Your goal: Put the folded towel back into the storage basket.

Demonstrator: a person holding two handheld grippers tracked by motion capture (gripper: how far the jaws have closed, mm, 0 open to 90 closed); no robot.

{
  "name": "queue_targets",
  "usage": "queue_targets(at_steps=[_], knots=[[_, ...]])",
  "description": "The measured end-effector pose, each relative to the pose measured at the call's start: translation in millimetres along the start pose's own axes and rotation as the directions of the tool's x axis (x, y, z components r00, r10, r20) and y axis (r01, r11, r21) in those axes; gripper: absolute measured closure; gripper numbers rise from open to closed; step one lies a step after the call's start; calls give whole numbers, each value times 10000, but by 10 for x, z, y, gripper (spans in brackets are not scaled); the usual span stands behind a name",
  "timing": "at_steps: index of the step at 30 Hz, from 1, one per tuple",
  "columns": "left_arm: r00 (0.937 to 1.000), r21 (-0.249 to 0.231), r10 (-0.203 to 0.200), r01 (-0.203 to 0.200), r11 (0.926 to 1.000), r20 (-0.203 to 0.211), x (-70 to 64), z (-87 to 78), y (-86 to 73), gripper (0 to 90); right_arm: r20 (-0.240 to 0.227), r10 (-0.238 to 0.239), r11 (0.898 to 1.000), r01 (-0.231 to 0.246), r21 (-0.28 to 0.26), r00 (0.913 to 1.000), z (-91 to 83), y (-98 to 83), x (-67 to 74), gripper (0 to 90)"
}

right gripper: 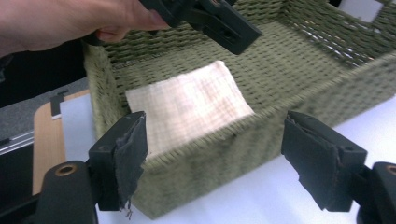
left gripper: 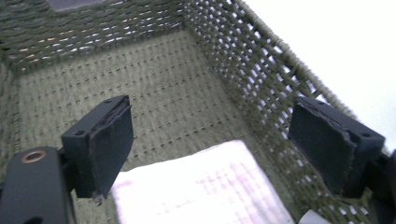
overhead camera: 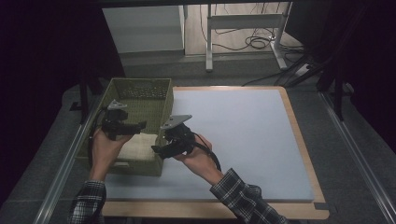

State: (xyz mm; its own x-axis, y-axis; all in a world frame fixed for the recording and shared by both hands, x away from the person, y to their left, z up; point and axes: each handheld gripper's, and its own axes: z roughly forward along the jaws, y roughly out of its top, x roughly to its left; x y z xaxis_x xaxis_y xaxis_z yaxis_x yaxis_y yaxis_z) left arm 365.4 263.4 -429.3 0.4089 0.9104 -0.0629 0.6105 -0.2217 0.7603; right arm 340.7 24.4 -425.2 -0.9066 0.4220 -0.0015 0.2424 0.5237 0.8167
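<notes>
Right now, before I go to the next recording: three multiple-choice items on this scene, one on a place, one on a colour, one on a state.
1. Where does the folded cloth lie?
A in the basket
B on the white mat
C on the floor

2. What colour is the basket?
A red
B olive green
C blue

3. How does the right tool stand?
A shut on the cloth
B shut on the basket rim
C open, holding nothing

Key: 1 A, cloth rests on the basket's woven bottom; 2 B, green weave; 3 C, jaws apart, nothing between the pads.
</notes>
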Motion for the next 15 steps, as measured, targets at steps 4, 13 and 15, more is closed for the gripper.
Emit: queue_targets(at_steps=[4,13,15], knots=[[9999,57,63,-64,10000,130,-59,23,35,116,-2,166,9998,-166,-55,9999,-79,-52,-69,211],[9994,32,103,-104,9999,322,-185,47,102,82,82,350,9992,-348,-207,9994,-239,-170,-164,191],[9991,25,134,-135,9999,392,-210,55,116,75,102,339,9992,-337,-202,9994,-268,-191,-179,188]])
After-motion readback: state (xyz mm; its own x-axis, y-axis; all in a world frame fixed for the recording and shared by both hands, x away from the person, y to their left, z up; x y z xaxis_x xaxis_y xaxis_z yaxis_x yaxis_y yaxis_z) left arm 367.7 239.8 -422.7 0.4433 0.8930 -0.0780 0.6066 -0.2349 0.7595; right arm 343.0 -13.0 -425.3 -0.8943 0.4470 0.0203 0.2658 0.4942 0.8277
